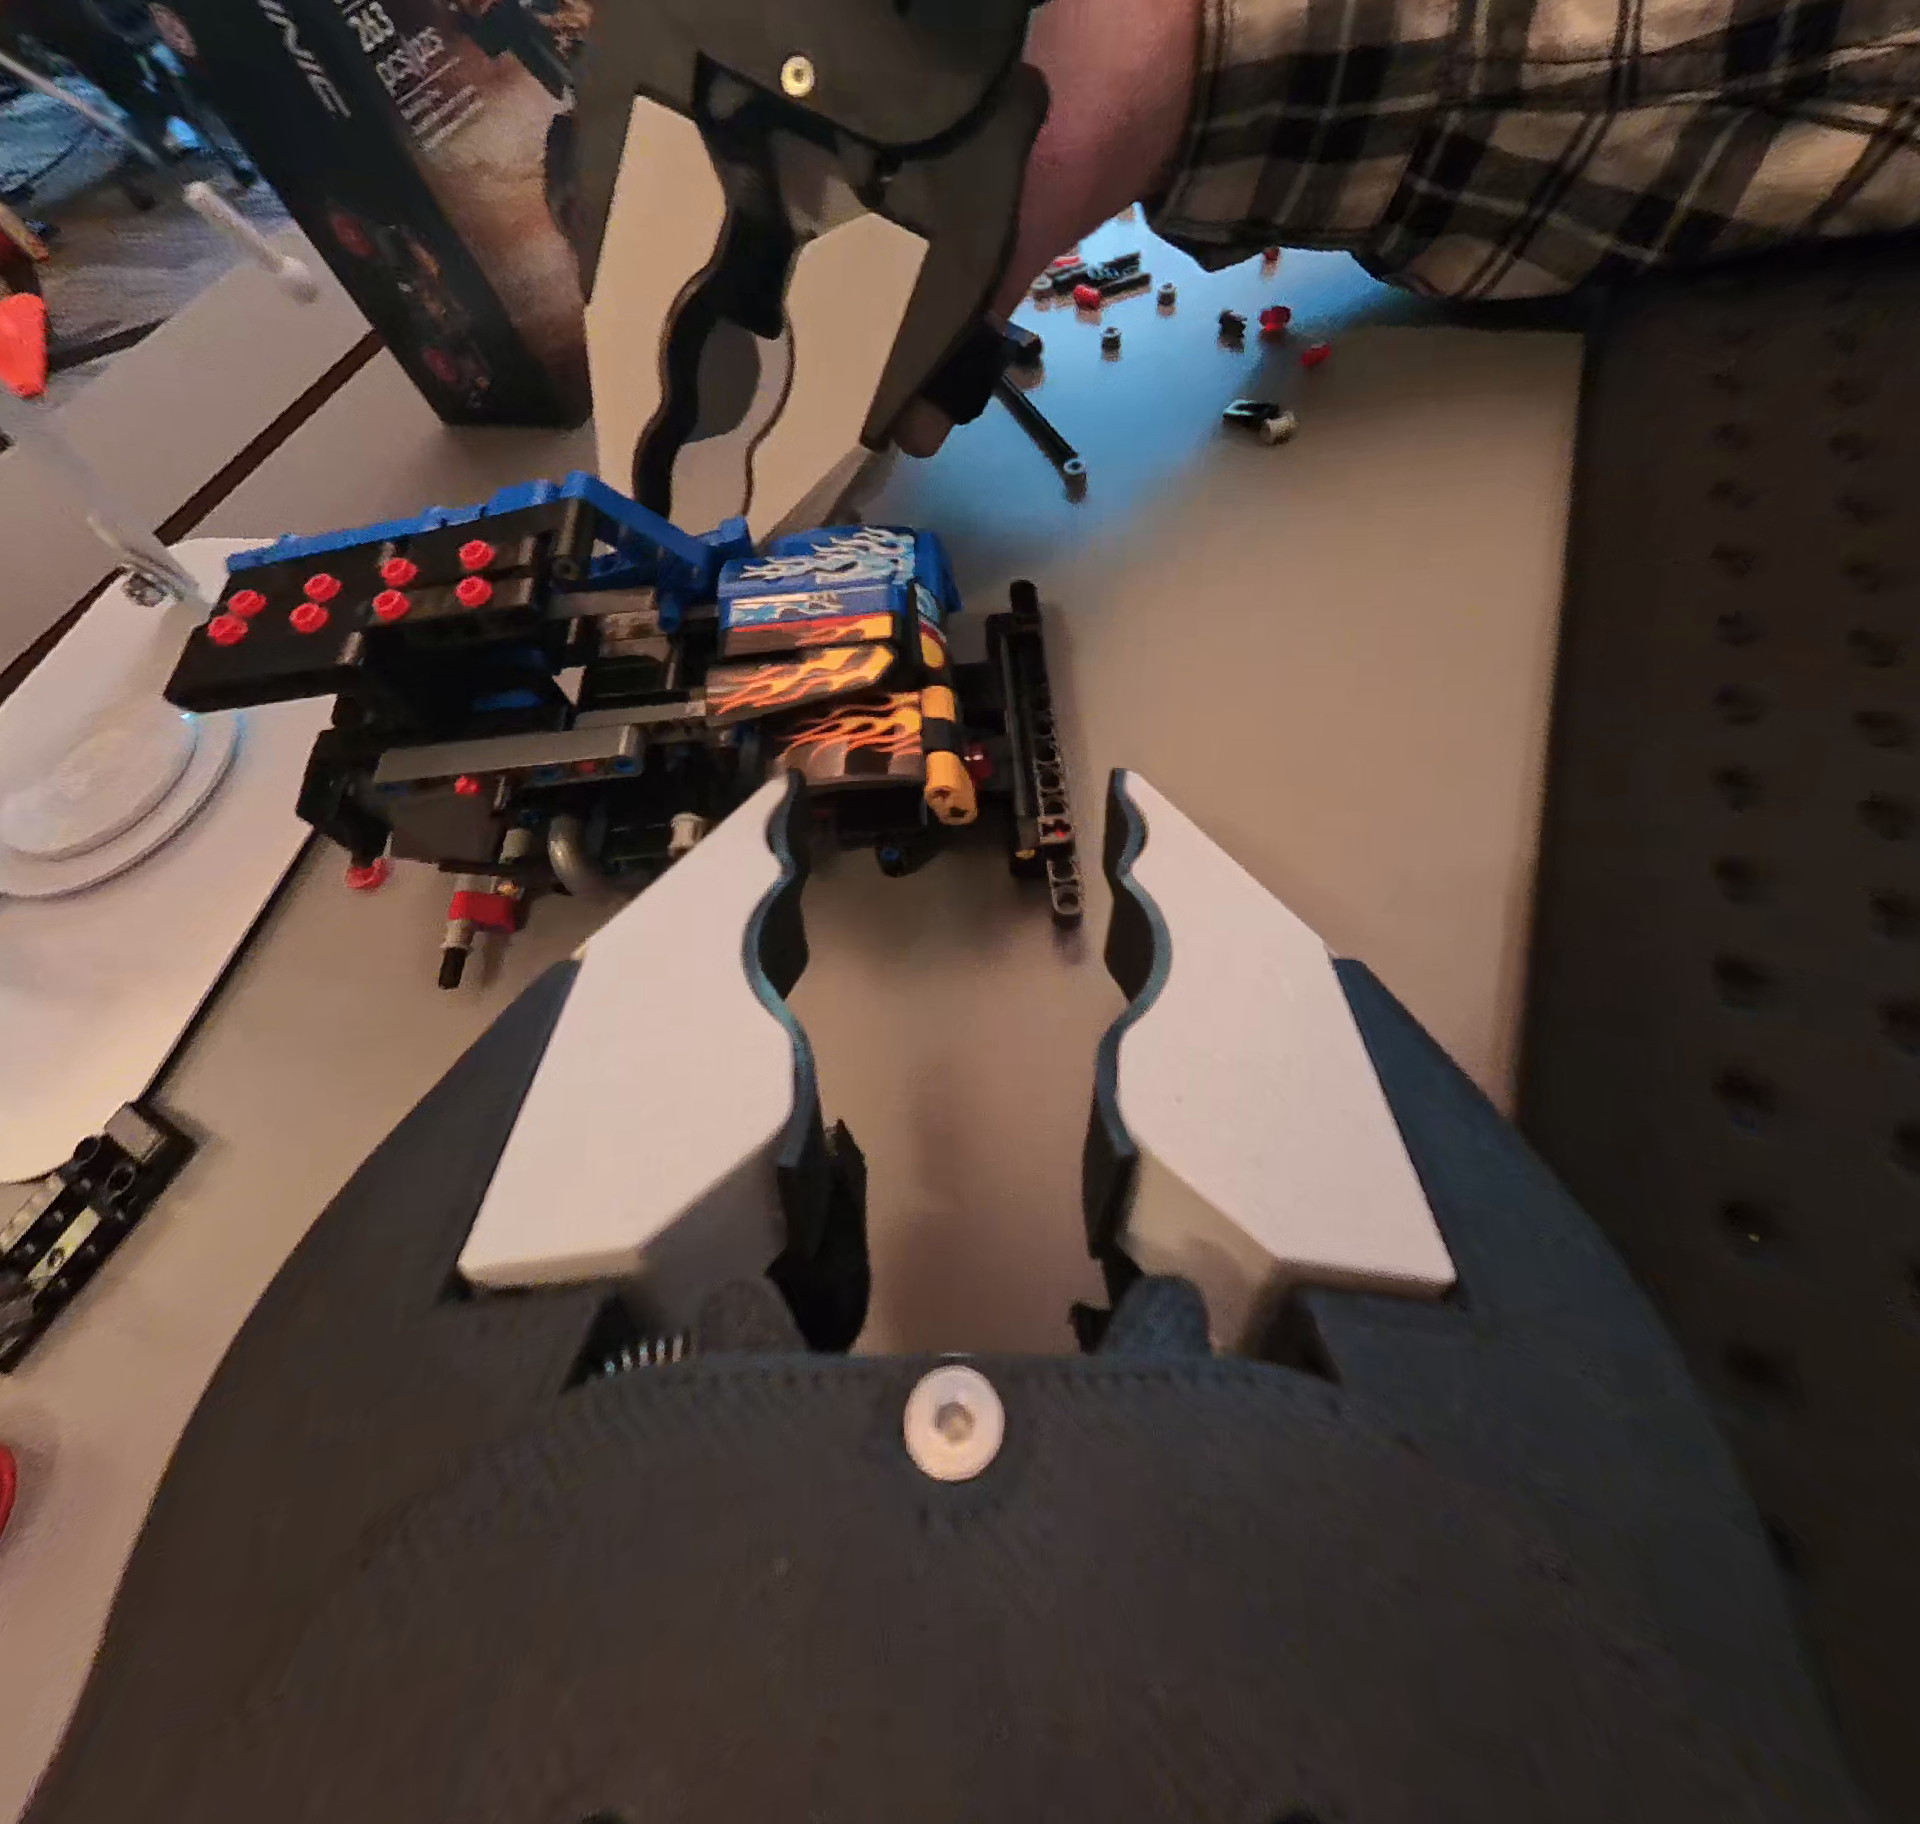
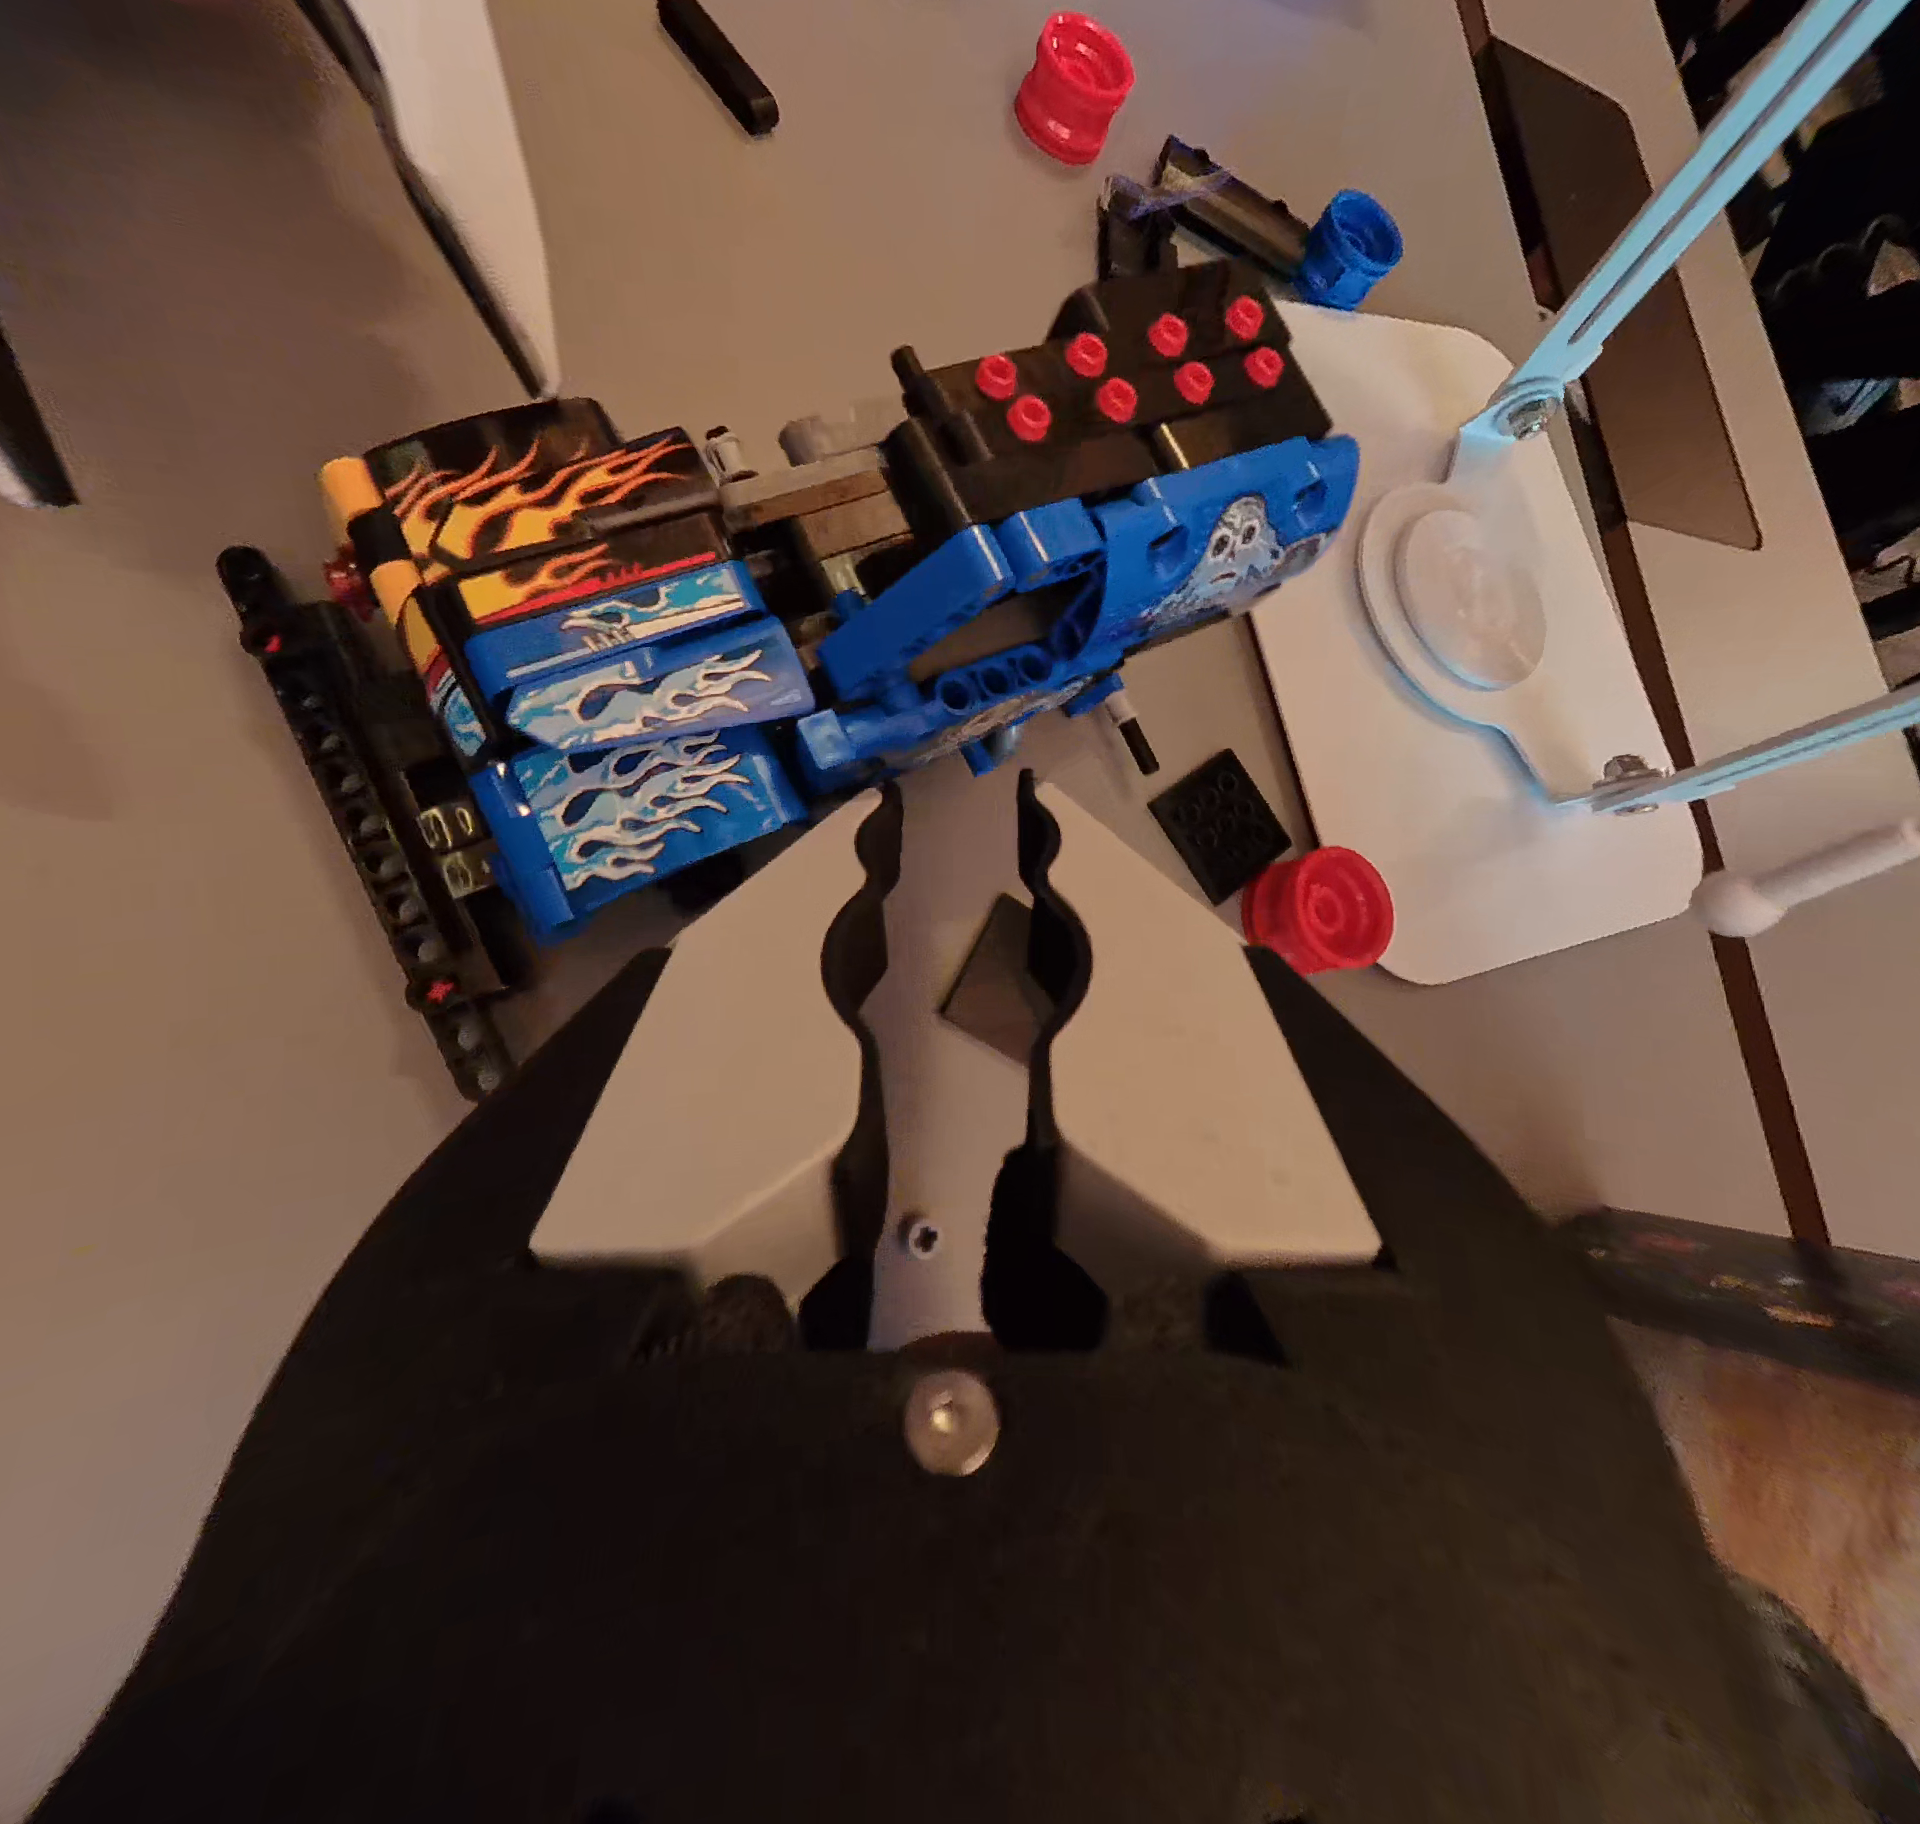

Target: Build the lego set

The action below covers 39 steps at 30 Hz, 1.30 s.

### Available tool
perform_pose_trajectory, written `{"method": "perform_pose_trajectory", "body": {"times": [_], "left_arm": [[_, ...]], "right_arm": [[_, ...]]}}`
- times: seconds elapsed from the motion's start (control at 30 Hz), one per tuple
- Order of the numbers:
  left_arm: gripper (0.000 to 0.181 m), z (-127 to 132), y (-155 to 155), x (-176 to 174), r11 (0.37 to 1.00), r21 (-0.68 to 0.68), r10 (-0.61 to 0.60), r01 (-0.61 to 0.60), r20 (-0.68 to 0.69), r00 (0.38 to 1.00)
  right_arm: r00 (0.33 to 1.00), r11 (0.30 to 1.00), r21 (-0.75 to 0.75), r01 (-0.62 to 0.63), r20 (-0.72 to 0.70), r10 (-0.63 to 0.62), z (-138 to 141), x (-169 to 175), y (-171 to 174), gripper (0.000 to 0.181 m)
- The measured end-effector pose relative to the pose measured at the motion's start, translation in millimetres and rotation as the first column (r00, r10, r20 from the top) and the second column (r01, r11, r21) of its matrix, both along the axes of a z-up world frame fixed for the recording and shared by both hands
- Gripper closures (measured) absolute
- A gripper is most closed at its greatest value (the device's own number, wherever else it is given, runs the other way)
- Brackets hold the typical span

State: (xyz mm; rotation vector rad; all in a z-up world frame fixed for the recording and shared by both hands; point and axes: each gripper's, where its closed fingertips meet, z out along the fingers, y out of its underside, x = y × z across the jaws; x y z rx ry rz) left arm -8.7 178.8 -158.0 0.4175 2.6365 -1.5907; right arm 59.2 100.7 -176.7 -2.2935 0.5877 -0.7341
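The partly built lego vehicle [image 1: 623,694], a blue and black brick model with orange and pale-blue flame panels and rows of red studs, lies on the grey tabletop [image 1: 1299,735] at centre frame in the left wrist view. The left gripper [image 1: 951,798] is released, its grey fingers spread wide with nothing between them, the left fingertip just beside the model's near edge. The right gripper [image 1: 707,496] enters from the upper centre of that view, tips near the model's blue far side. In the right wrist view its jaws stand narrowly parted, holding nothing, just short of the blue beam. Two red wheel hubs [image 2: 1317,910] and a blue wheel hub [image 2: 1351,247] lie loose around the model. A dark printed cardboard box [image 1: 416,164] stands at upper left in the left wrist view.
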Motion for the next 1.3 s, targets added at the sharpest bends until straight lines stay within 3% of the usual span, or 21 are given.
{"method": "perform_pose_trajectory", "body": {"times": [0.2,0.6,1.0,1.3], "left_arm": [[0.126,-9,-2,-8,0.999,0.034,-0.037,0.035,0.052,0.998],[0.127,-6,0,-1,1.0,0.024,-0.009,0.008,0.029,1.0],[0.127,-6,0,7,0.999,0.026,0.033,-0.034,0.024,0.999],[0.127,-1,-2,11,0.999,-0.004,0.053,-0.053,0.009,0.999]], "right_arm": [[0.998,0.999,-0.007,0.033,-0.047,-0.033,-7,1,-10,0.157],[0.995,0.996,0.047,0.074,-0.069,-0.071,-5,4,-20,0.157],[0.995,0.966,0.25,0.064,-0.085,-0.044,22,0,-16,0.153],[0.983,0.915,0.4,0.047,-0.181,0.028,31,-9,-5,0.146]]}}
